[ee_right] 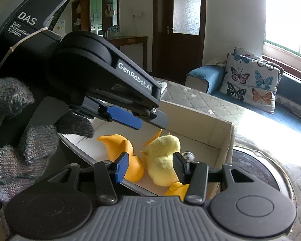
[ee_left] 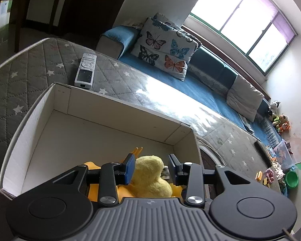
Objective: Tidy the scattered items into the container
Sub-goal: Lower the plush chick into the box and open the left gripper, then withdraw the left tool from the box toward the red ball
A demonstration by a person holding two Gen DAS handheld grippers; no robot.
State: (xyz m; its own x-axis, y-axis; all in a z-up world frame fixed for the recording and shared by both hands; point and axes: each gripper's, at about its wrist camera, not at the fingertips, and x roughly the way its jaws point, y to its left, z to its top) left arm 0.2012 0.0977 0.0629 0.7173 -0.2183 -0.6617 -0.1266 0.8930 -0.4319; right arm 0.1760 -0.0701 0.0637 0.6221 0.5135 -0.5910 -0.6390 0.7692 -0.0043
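The plush duck (ee_right: 162, 158) lies on its side in the cardboard box (ee_left: 40, 108) — soft and light, it should squash under a pinch, so its plump body looks the best hold. Its long axis runs from head, far, towards both cameras. Left gripper (ee_left: 151, 169) and right gripper (ee_right: 151, 165) gape wide, holding nothing.

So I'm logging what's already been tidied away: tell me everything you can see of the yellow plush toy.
The yellow plush toy is soft, fuzzy, pale-yellow fabric with rounded lobes and orange parts beside it, perhaps a beak or feet; its full shape is unclear. It lies on the floor of the white cardboard box, near one end. The left gripper hangs above it with jaws open either side, not gripping. A smooth orange toy lies right beside it; contact cannot be judged.
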